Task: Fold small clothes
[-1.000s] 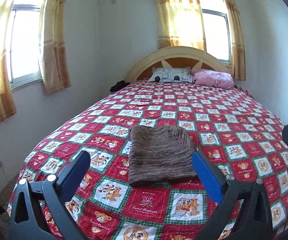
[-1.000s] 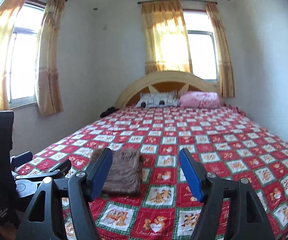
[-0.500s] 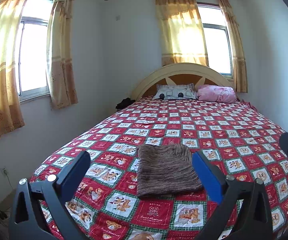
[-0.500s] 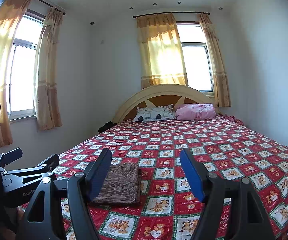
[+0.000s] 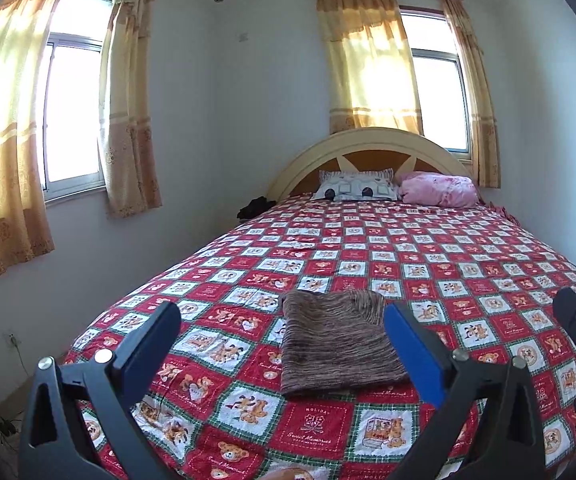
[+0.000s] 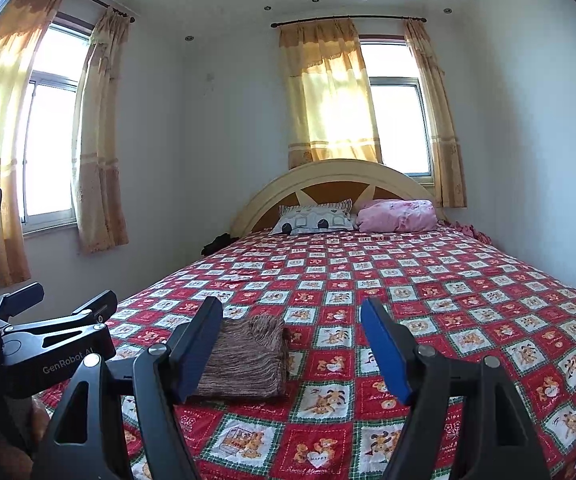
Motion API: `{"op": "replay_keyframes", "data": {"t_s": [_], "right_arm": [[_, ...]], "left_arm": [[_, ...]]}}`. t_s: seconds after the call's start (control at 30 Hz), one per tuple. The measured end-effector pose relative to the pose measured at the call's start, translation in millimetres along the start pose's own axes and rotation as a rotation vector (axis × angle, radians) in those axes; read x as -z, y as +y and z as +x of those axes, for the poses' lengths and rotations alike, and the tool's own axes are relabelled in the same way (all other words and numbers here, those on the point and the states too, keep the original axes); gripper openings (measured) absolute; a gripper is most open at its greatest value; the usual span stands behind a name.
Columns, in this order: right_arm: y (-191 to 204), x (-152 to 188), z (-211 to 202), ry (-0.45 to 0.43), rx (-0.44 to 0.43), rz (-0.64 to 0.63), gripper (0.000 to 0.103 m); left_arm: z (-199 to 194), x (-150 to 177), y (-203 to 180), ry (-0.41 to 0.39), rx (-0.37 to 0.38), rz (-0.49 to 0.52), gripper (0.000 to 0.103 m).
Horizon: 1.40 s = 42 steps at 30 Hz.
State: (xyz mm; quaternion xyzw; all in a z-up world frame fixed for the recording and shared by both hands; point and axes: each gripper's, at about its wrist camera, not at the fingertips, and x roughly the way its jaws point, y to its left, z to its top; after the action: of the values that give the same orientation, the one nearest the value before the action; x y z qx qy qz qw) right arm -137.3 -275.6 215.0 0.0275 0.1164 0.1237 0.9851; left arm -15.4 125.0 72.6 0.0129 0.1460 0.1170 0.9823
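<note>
While 2 grippers gape: 1 folded brown garment (image 5: pixel 337 344), 2 pillows (image 5: pixel 355 190).

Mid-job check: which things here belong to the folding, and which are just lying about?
Job: brown knit garment, folded on the bedspread; left gripper and right gripper, both open.
Lying about: patterned pillow, pink pillow, dark bundle.

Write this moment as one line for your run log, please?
left tool: open, empty | right tool: open, empty | brown knit garment: folded, flat on bedspread | contact: none | stage: fold looks done
</note>
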Motion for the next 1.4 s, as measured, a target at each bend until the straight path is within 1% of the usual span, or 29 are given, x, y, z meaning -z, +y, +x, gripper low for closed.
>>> {"op": "replay_keyframes", "data": {"t_s": [0.17, 0.77, 1.07, 1.4], "right_arm": [[2.0, -2.0, -5.1, -0.016, 0.006, -0.009, 0.072], [2.1, 1.3, -3.8, 0.002, 0.005, -0.003, 0.073], [1.1, 2.9, -3.0, 0.008, 0.010, 0.002, 0.073], [1.3, 7.0, -2.2, 0.015, 0.013, 0.001, 0.073]], "left_arm": [[0.2, 0.9, -2.0, 0.010, 0.006, 0.002, 0.103], [6.9, 3.7, -0.6, 0.021, -0.003, 0.012, 0.103], [11.6, 4.2, -2.5, 0.025, -0.033, 0.028, 0.103], [14.4, 3.7, -1.3, 0.022, -0.044, 0.035, 0.103]]}}
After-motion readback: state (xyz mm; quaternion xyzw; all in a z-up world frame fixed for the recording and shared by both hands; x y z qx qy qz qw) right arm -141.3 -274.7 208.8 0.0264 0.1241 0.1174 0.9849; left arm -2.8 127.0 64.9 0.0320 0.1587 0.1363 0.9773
